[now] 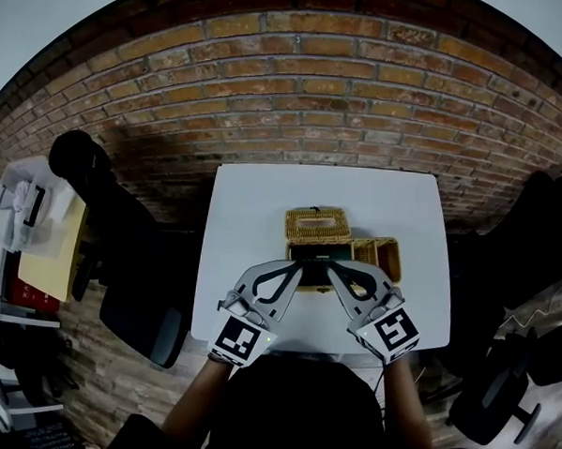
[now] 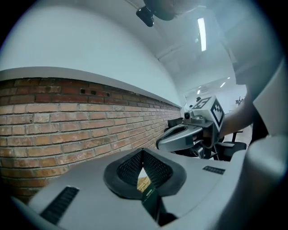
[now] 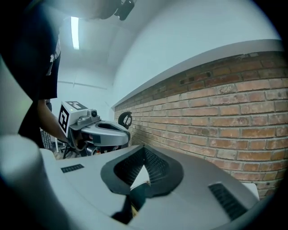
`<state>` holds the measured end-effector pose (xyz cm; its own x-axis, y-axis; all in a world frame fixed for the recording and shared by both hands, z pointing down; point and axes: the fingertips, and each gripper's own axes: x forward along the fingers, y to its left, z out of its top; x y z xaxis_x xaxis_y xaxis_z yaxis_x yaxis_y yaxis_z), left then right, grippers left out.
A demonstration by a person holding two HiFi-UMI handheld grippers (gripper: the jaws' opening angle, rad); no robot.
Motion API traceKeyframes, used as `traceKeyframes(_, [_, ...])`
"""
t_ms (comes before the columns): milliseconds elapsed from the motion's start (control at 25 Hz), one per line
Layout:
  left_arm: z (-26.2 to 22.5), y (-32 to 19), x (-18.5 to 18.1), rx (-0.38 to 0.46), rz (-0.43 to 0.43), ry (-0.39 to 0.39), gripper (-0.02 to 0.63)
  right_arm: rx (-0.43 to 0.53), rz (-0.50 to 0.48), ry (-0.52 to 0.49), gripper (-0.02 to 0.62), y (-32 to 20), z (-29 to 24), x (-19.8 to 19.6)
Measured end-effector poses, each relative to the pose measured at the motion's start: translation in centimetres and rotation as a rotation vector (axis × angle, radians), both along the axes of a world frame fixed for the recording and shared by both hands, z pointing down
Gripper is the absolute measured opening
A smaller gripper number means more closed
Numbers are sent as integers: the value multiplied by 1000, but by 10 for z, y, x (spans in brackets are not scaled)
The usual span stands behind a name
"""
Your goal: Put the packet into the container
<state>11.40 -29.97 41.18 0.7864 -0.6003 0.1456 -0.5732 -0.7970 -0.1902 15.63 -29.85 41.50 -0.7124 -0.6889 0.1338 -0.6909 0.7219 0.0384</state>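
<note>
On the white table [image 1: 254, 208] stands a wicker container [image 1: 385, 256] with its woven lid [image 1: 317, 224] swung open at the back. A dark green packet [image 1: 314, 253] hangs over its opening, held at both ends. My left gripper [image 1: 299, 266] is shut on the packet's left edge, and my right gripper [image 1: 334, 266] is shut on its right edge. In the left gripper view the jaws [image 2: 143, 153] meet on the packet's dark edge [image 2: 150, 198], with wicker [image 2: 143, 183] showing below. In the right gripper view the jaws [image 3: 144, 151] pinch the packet [image 3: 136, 197].
A brick wall [image 1: 307, 89] runs behind the table. Black chairs stand to the left [image 1: 137, 286] and right [image 1: 517, 372]. A cluttered desk [image 1: 36, 234] sits at far left. Each gripper appears in the other's view, the right gripper [image 2: 191, 134] and the left gripper [image 3: 96, 130].
</note>
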Motion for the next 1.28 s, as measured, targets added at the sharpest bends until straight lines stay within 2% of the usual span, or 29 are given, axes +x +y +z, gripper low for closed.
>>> traceKeyframes(200, [-14,-4,7,6,7,70,9,57,0,-24,5,3,-16,-8])
traceKeyframes(360, [-19,-7,5,-10,-10,112,9,66,10,-36,5,2,-24,-9])
traceKeyframes(640, [-18,-9,1,11,-34,95,9,66,42,-45,5,1,-25,-4])
traceKeyframes(840, [-20,-9,0,-30,-47,147,9,67,47,-54,5,1,-27,-1])
traceKeyframes(1280, [-22,-8,-2,-35,-44,156,9,69,56,-62,5,2,-27,0])
